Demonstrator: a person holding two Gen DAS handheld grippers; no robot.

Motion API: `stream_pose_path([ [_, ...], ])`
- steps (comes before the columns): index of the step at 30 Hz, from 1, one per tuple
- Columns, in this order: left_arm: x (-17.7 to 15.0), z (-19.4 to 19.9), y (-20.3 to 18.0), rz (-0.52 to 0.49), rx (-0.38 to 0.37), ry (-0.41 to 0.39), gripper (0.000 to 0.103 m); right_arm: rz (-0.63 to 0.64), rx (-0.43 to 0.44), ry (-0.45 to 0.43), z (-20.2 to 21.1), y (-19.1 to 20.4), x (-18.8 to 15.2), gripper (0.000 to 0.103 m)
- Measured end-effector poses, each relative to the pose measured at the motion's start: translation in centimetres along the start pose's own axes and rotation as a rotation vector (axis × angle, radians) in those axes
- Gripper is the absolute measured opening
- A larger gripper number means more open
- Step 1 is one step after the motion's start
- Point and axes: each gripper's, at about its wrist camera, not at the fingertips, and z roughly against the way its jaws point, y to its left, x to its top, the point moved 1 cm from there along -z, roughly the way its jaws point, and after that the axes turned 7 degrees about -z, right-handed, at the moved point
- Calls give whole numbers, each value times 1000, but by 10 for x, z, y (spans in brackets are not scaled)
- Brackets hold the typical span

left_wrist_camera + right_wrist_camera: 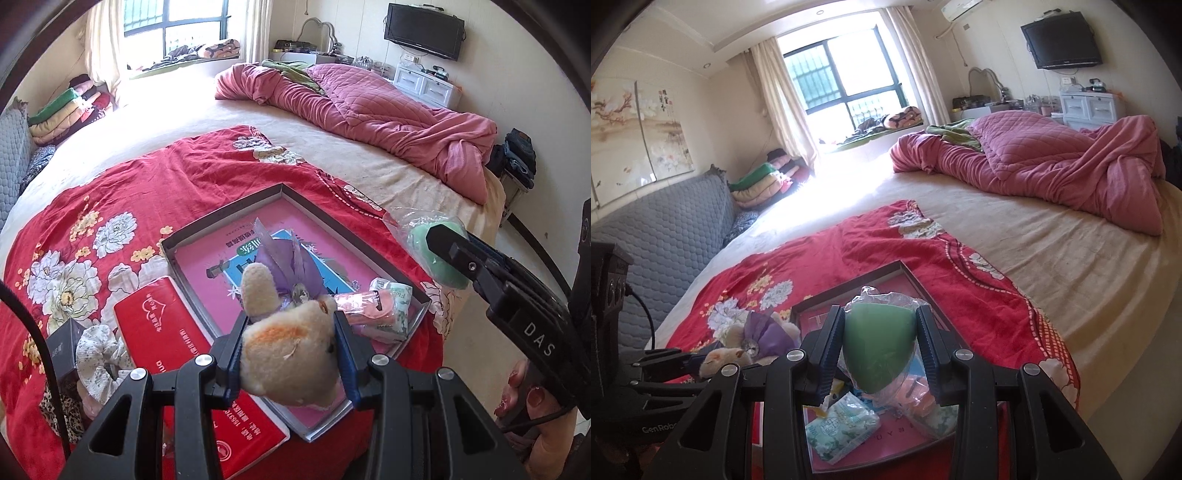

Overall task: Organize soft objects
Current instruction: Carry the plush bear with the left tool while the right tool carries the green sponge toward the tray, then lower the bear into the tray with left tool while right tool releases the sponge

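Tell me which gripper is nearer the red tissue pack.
Left. The left gripper, shut on the plush toy, hangs right beside the red tissue pack, at the tray edge. The right gripper, holding the green sponge, is beyond the tray's far side.

A beige bed (pixel 369 162) carries a red floral blanket (pixel 110 192) and a rumpled pink quilt (pixel 388 110)

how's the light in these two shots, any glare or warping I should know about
Left wrist view: sunlight from the window washes out the far bed sheet; room edges curve. Right wrist view: the same glare on the sheet, walls bowed; nearby sponge stays sharp.
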Motion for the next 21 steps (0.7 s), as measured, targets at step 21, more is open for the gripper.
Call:
stream_pose_path([
  [21, 10, -58, -5, -5, -30, 84, 43, 7, 1, 104, -20, -18, -16, 41],
])
